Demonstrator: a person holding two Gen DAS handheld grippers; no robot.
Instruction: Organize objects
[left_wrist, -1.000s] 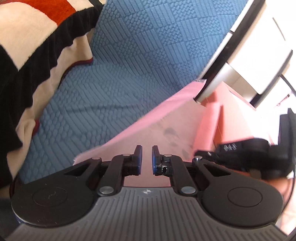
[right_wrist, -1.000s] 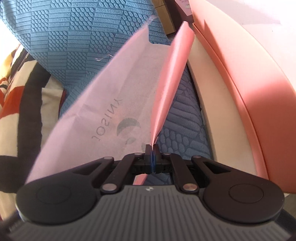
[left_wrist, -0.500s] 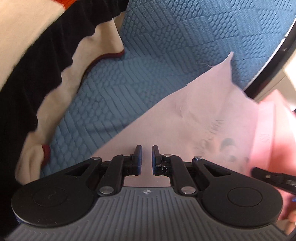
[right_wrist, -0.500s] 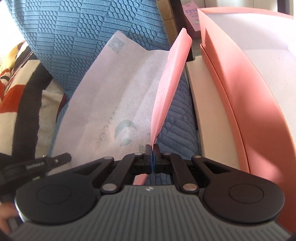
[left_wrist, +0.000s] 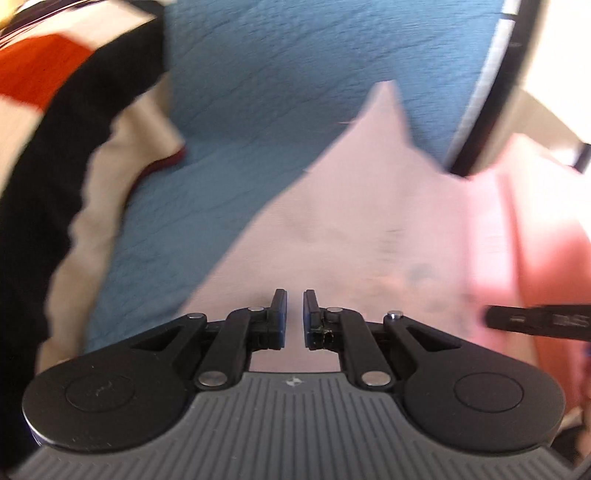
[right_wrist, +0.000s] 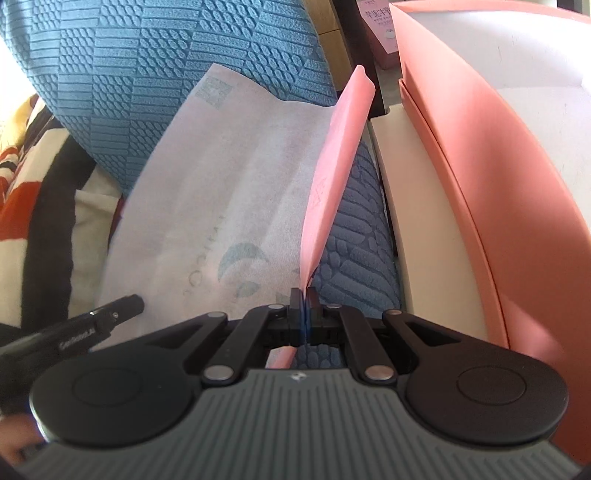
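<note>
Pinching the pink bag (right_wrist: 334, 173) edge-on, the right gripper (right_wrist: 306, 295) should hold steady; the left gripper (left_wrist: 294, 301), fingers nearly together on nothing, should grip the bag's far edge.

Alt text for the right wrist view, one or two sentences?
The right tongs pinch the edge of a pink sheet that stands upright over a blue textured cushion, with white printed paper to its left and a pink box at right.

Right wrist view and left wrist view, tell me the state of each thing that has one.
right gripper: shut on the pink bag's edge.
left gripper: nearly shut, narrow gap, holding nothing.
pink bag: lying on the blue cushion, one side lifted.
pink box: open.
</note>
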